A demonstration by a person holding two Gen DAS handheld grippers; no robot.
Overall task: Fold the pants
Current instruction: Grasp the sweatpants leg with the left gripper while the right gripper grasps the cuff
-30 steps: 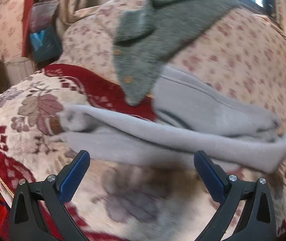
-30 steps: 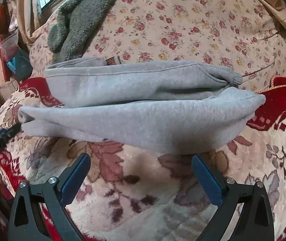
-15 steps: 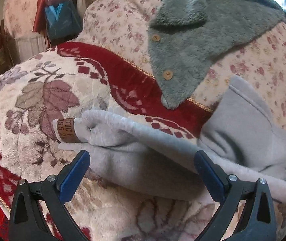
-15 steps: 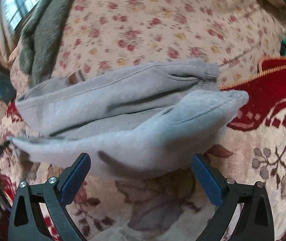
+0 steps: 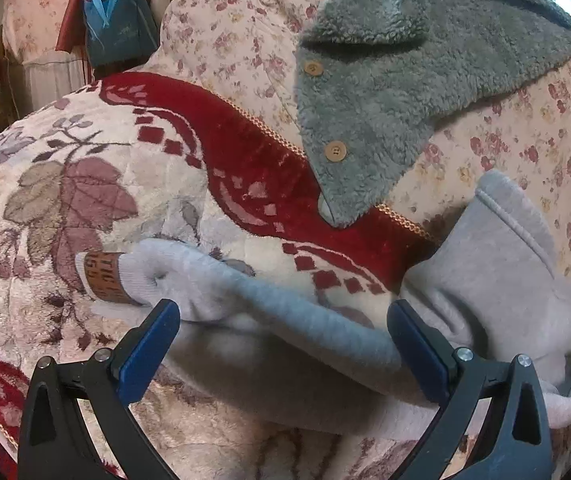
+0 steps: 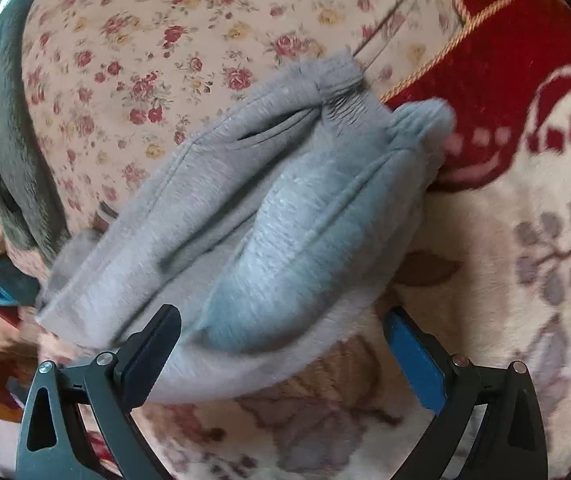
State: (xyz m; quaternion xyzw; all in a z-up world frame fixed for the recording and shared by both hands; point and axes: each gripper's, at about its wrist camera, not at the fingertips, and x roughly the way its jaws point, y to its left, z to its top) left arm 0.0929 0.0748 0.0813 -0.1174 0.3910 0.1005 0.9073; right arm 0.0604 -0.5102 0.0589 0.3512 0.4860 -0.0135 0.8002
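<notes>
Soft grey fleece pants (image 5: 285, 344), already doubled over, lie on a cream-and-red leaf-patterned plush blanket (image 5: 85, 184), their long axis running crosswise before both claws. The left gripper (image 5: 283, 352) and right gripper (image 6: 281, 354) each hover with fingers spread wide, holding nothing, about equally close to the near edge. A brown label (image 5: 105, 278) by the cuff shows partial letters, seemingly "TIC".
</notes>
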